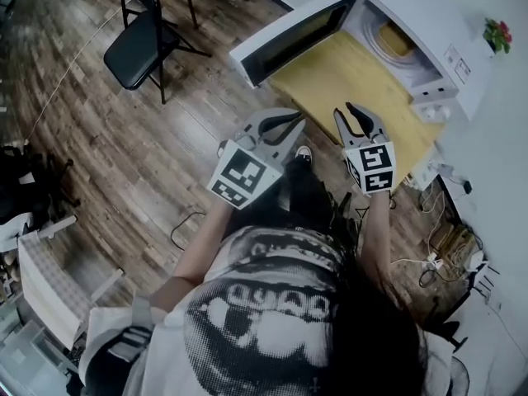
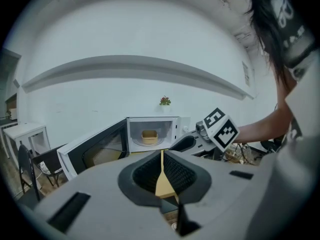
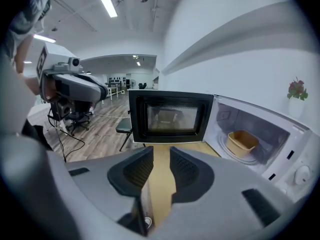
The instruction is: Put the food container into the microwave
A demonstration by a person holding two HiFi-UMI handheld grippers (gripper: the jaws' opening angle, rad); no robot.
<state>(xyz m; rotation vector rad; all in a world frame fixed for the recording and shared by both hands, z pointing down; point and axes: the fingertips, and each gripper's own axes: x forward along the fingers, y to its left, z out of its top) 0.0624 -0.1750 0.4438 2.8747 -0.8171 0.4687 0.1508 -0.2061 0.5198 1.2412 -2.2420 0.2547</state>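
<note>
The tan food container [image 1: 398, 40] sits inside the white microwave [image 1: 433, 15], on its turntable; it also shows in the left gripper view [image 2: 149, 136] and the right gripper view [image 3: 242, 141]. The microwave door [image 1: 289, 40] hangs wide open to the left. Both grippers hover in front of the wooden table [image 1: 346, 77], away from the oven. My left gripper [image 1: 297, 122] [image 2: 161, 156] has its tips together, with nothing in them. My right gripper [image 1: 346, 110] [image 3: 161, 156] is open with only the tabletop showing through the gap.
A black folding chair [image 1: 144, 40] stands on the wood floor at the upper left. Cables and a power strip [image 1: 445, 254] lie on the floor right of the table. A small potted plant [image 1: 497, 33] sits on the microwave.
</note>
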